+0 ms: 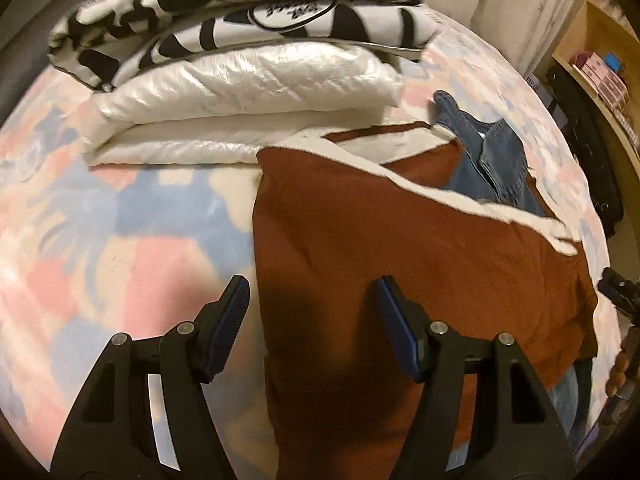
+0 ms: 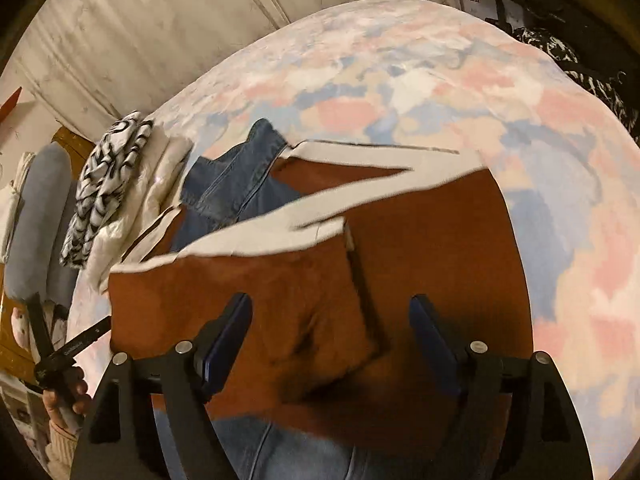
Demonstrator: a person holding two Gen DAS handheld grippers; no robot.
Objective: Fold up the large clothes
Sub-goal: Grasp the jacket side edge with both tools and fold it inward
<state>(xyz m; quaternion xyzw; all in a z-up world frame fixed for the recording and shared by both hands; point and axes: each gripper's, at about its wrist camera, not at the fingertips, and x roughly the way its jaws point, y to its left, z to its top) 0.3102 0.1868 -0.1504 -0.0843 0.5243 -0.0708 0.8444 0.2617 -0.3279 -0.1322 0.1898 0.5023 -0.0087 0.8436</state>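
Observation:
A rust-brown garment (image 1: 360,240) with cream trim lies spread on the bed, folded over a blue denim garment (image 1: 488,160). My left gripper (image 1: 312,284) hangs open just above the brown garment's left edge, and that edge runs between its fingers with neither pad pressing on it. In the right wrist view the same brown garment (image 2: 280,304) fills the middle, with the denim (image 2: 232,184) showing beyond it and below it. My right gripper (image 2: 331,300) stands open over a folded flap of the brown cloth and holds nothing.
The bed has a pastel pink, blue and cream cover (image 1: 120,220). A folded white quilted jacket (image 1: 248,92) and black-and-white patterned clothes (image 1: 240,4) are stacked at the back. Pale curtains (image 2: 140,32) hang behind, with a shelf (image 1: 600,68) at right. A hand (image 2: 66,396) shows at lower left.

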